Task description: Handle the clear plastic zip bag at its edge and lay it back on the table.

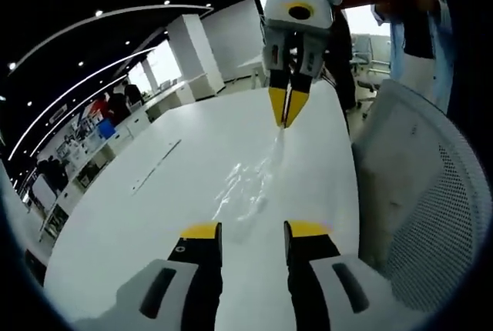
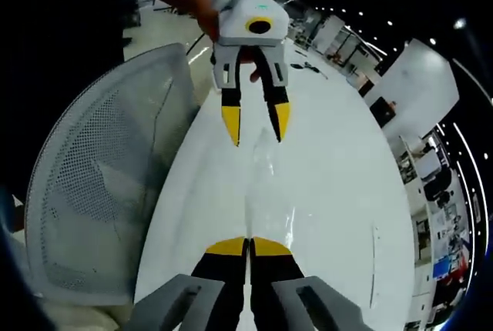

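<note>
The clear plastic zip bag point(image 1: 250, 185) stretches over the white table point(image 1: 154, 192) as a crinkled, see-through strip. My right gripper point(image 1: 286, 119) is shut on its far edge, yellow tips pressed together. In the right gripper view the same gripper point(image 2: 248, 248) pinches the near end of the bag point(image 2: 262, 169). My left gripper point(image 1: 253, 229) stands open, and the bag's near end lies just ahead of the gap between its jaws. Seen from the right gripper view, the left gripper point(image 2: 256, 132) hangs open over the bag's other end, held by a hand.
A grey mesh office chair point(image 1: 431, 215) stands close against the table's edge point(image 2: 100, 192). A narrow slot point(image 1: 154, 168) runs along the tabletop. Desks, white pillars and people fill the room beyond the table.
</note>
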